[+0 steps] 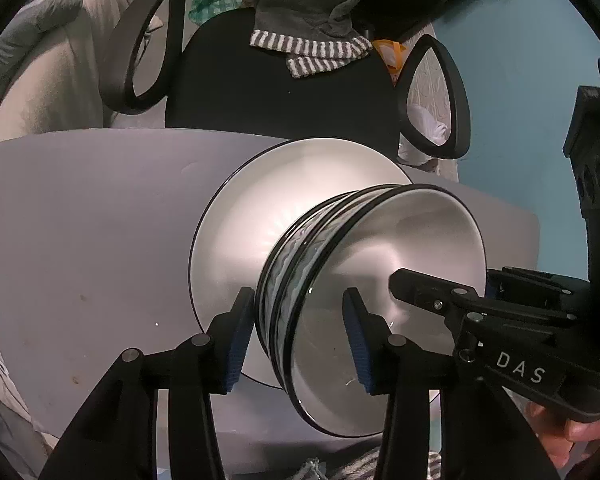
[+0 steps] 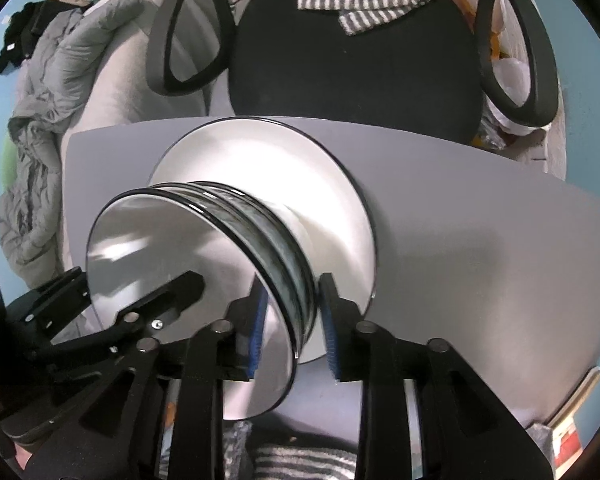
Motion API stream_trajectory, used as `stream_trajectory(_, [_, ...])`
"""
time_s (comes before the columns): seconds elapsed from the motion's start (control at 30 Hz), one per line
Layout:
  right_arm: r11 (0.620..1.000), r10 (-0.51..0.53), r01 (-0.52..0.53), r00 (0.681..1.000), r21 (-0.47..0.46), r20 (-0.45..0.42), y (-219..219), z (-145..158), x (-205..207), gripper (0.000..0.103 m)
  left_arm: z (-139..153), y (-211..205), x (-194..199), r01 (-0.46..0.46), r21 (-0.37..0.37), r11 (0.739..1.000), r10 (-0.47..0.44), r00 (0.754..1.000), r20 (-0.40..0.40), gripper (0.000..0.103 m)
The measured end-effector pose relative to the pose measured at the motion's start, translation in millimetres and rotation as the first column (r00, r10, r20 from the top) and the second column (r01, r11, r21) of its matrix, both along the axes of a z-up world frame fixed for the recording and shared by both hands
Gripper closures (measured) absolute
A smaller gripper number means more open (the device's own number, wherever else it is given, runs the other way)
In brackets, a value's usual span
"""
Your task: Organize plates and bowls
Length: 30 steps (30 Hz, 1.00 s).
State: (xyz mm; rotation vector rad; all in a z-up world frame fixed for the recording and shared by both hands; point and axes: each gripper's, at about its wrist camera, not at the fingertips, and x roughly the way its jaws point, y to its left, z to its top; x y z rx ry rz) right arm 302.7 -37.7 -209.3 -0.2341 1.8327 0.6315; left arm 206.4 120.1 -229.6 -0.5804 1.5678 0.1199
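**Straddling the bowls on both sides**

Standing on a white plate (image 1: 228, 248) on the grey table (image 1: 80, 220) is a stack of black-rimmed bowls (image 1: 380, 280), with a black chair (image 1: 280, 92) behind it draped in a striped cloth (image 1: 312, 54).

The left gripper (image 1: 300, 340) points steeply down over the stack's left wall: one blue pad sits outside the rims, the other inside the top bowl. The pads stand apart, with a clear gap on the inner side, so the wall is between them but not pinched.

The right gripper (image 2: 294, 332) does the same on the opposite wall, one pad inside the bowl, one outside over the plate. Its pads are narrower apart and lie close to the rims; I cannot tell whether they press on them.

Each gripper shows in the other's view, dipping into the top bowl.
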Motion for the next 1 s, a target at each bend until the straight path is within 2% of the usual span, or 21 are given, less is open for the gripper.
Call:
stream_trajectory(0.07, [1.000, 0.008, -0.008, 1.000, 0.012, 0.009, -0.2, 0.4, -1.3, 0.074, 2.4, 0.9, -2.4, 0.005, 0.030, 1.000, -0.005, 1.000, -0.001, 0.055])
stream_trajectory(0.13, [1.000, 0.014, -0.014, 1.000, 0.023, 0.024, -1.7, 1.7, -2.3, 0.063, 5.7, 2.1, -7.0, -0.002, 0.054, 0.999, 0.002, 1.000, 0.004, 0.045])
stream_trajectory(0.2, [1.000, 0.011, -0.012, 0.999, 0.024, 0.041, -3.9, 3.9, -2.0, 0.052, 8.5, 7.5, -13.8, -0.028, 0.052, 0.998, 0.028, 1.000, 0.010, 0.040])
stream_trajectory(0.23, [1.000, 0.007, -0.009, 0.999, 0.029, 0.048, -5.2, 5.4, -1.9, 0.046, 10.2, 9.8, -17.3, -0.043, 0.047, 0.998, 0.042, 0.999, 0.013, 0.039])
stream_trajectory(0.3, [0.999, 0.000, -0.002, 0.998, 0.043, 0.063, -7.7, 10.5, -1.3, 0.041, 14.7, 13.5, -23.8, -0.063, 0.051, 0.997, 0.062, 0.998, 0.015, 0.038])
stream_trajectory(0.37, [0.998, -0.003, -0.002, 0.997, 0.061, 0.079, -9.9, 17.9, -0.9, 0.041, 21.2, 14.9, -28.8, -0.076, 0.056, 0.995, 0.075, 0.997, 0.025, 0.038])
stream_trajectory(0.5, [0.998, 0.005, -0.013, 0.991, 0.064, 0.131, -12.8, 34.3, -1.7, 0.040, 42.4, 13.6, -38.4, -0.104, 0.068, 0.992, 0.099, 0.993, 0.069, 0.030])
stream_trajectory(0.63, [0.998, 0.022, -0.033, 0.979, 0.052, 0.201, -16.9, 53.4, -5.4, 0.040, 65.0, 4.5, -42.3, -0.103, 0.097, 0.990, 0.092, 0.989, 0.112, 0.030])
stream_trajectory(0.73, [0.997, 0.015, -0.032, 0.975, 0.071, 0.223, -23.8, 66.3, -8.9, 0.040, 82.7, -4.0, -46.3, -0.103, 0.121, 0.987, 0.085, 0.986, 0.146, 0.029])
stream_trajectory(0.83, [0.996, 0.020, -0.043, 0.963, 0.078, 0.271, -31.1, 85.6, -12.8, 0.040, 98.3, -8.9, -50.6, -0.110, 0.139, 0.984, 0.085, 0.981, 0.174, 0.022])
stream_trajectory(1.0, [0.995, 0.020, -0.054, 0.935, 0.085, 0.355, -46.7, 123.4, -18.3, 0.040, 115.0, -14.7, -58.8, -0.134, 0.140, 0.981, 0.106, 0.976, 0.191, 0.021])
